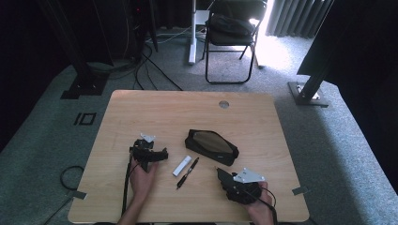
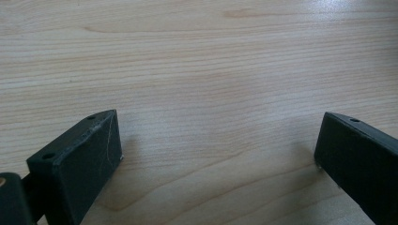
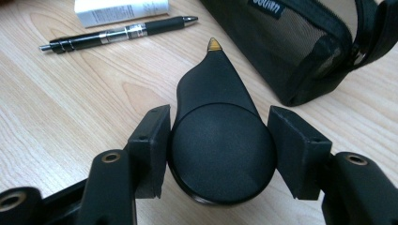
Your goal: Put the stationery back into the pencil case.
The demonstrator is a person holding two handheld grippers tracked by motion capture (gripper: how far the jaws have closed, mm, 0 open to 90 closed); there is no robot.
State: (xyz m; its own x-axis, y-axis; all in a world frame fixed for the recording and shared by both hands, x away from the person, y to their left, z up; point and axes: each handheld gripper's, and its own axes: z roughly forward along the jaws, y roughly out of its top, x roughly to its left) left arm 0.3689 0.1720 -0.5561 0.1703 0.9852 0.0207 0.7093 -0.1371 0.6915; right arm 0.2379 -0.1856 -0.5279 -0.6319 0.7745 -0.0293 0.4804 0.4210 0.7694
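Both grippers rest low over a pale wood-grain table, each held in one of the person's hands. On the left, the black two-jaw left gripper has its jaws spread wide, with bare tabletop between them and nothing held; in the high view it lies at about nine o'clock from the table's middle.

At about five o'clock from the table's middle, the black right gripper is clamped around a black teardrop-shaped plastic tool with a round body and a small yellow tip. Its jaws press against the two sides of the round body, and the tapered yellow tip points away from the gripper toward twelve o'clock in the right gripper view. The tool lies flat on the wood.

Just beyond the tip, at one o'clock in the right gripper view, lies a black fabric pencil case with a mesh panel, near the tool but not touching it. At eleven o'clock lies a black click pen with silver bands, and just behind the pen a small white rectangular eraser in a printed sleeve. In the high view the pen and eraser lie side by side between the two grippers, with the pencil case near the table's middle.
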